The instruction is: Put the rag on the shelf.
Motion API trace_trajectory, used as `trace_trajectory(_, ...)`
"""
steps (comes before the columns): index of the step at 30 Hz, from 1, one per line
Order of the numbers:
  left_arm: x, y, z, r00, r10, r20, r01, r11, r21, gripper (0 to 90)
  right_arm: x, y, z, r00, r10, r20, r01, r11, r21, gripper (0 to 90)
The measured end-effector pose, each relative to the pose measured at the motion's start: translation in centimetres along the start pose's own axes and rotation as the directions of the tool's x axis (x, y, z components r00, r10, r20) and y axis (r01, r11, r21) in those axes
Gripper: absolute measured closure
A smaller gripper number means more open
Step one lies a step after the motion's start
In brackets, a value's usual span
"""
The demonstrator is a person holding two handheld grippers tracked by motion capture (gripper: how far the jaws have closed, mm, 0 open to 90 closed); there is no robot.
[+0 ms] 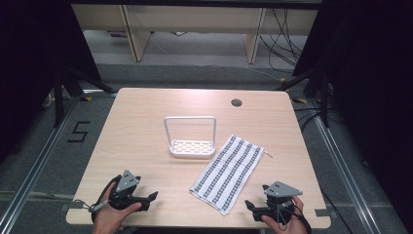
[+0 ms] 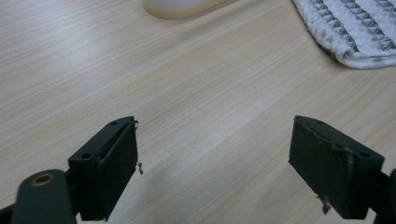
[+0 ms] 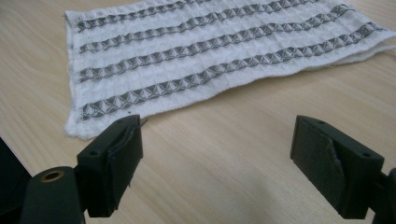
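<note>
Left gripper [image 2: 215, 158] and right gripper [image 3: 217, 161]: jaws spread, empty. Striped towel [image 3: 210, 60] partly cropped; rack [image 2: 180, 7] base barely visible.

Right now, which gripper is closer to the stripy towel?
Right. The right gripper sits just off the stripy towel at its near corner, jaws open. The left gripper rests farther off to the towel's left, with bare table between.

Lab recording bay: black curtains [image 1: 29, 58] both sides, metal floor rails [image 1: 34, 165], loose cables [image 1: 285, 34], taped "5" [image 1: 78, 131] on grey carpet, lone desk [image 1: 146, 112].
</note>
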State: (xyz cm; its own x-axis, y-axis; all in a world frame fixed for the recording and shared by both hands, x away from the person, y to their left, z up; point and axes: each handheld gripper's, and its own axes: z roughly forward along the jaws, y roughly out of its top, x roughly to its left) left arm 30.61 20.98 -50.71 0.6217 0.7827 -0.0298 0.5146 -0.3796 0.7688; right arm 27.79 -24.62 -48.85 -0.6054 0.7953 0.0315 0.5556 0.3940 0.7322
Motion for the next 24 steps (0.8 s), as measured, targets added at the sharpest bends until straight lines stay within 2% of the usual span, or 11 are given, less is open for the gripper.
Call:
trace_trajectory(3, 0.0, 0.0, 0.1, 0.9999, 0.001, -0.016, -0.001, 1.0, -0.003, 15.1, -0.1, 0.0, 0.0, 0.9998, -0.021, 0.001, 0.021, 1.0, -0.004, 18.4)
trace_trajectory(7, -0.1, 0.0, 0.0, 0.9999, 0.015, -0.001, -0.015, 0.9999, 0.0, 15.1, 0.3, 0.0, 0.0, 0.9999, -0.005, -0.015, 0.005, 1.0, -0.007, 19.4)
trace_trajectory(10, -0.3, 0.1, 0.1, 0.9998, 0.02, 0.006, -0.02, 0.9998, -0.006, 15.7, 0.6, 0.2, 0.1, 0.9982, -0.049, -0.034, 0.048, 0.999, -0.017, 21.0)
trace_trajectory(12, -0.5, 0.2, 0.1, 0.9997, 0.016, 0.018, -0.016, 0.9998, -0.007, 15.8, 0.7, 0.2, 0.1, 0.9984, -0.045, -0.033, 0.044, 0.999, -0.023, 21.3)
trace_trajectory(14, -0.7, 0.2, 0.2, 0.9997, 0.011, 0.022, -0.01, 0.9998, -0.017, 16.3, 1.0, 0.4, 0.0, 0.9971, -0.053, -0.055, 0.051, 0.998, -0.029, 22.7)
trace_trajectory(15, -0.9, 0.3, 0.1, 0.9994, 0.006, 0.033, -0.005, 0.9997, -0.025, 16.3, 1.0, 0.4, 0.0, 0.9971, -0.053, -0.055, 0.051, 0.998, -0.029, 22.7)
trace_trajectory(16, -1.2, 0.4, 0.3, 0.9977, 0.001, 0.067, 0.002, 0.9989, -0.047, 17.0, 1.2, 0.6, -0.1, 0.996, -0.067, -0.059, 0.065, 0.997, -0.033, 23.8)
trace_trajectory(18, -1.4, 0.5, 0.3, 0.9971, 0.008, 0.076, -0.005, 0.9988, -0.049, 17.4, 1.3, 0.7, -0.1, 0.9951, -0.074, -0.066, 0.072, 0.997, -0.032, 24.9)
trace_trajectory(20, -1.8, 0.8, 0.4, 0.9939, 0.022, 0.108, -0.017, 0.9988, -0.045, 18.0, 1.6, 0.8, -0.2, 0.9936, -0.067, -0.091, 0.064, 0.997, -0.037, 26.7)
trace_trajectory(22, -2.1, 1.0, 0.5, 0.9927, 0.01, 0.12, -0.003, 0.9985, -0.054, 18.5, 1.7, 0.9, -0.1, 0.9931, -0.074, -0.091, 0.07, 0.997, -0.041, 26.8)
trace_trajectory(24, -2.3, 1.3, 0.7, 0.9908, 0.038, 0.13, -0.034, 0.9989, -0.032, 20.0, 2.2, 0.9, 0.0, 0.9922, -0.061, -0.108, 0.059, 0.998, -0.022, 27.5)
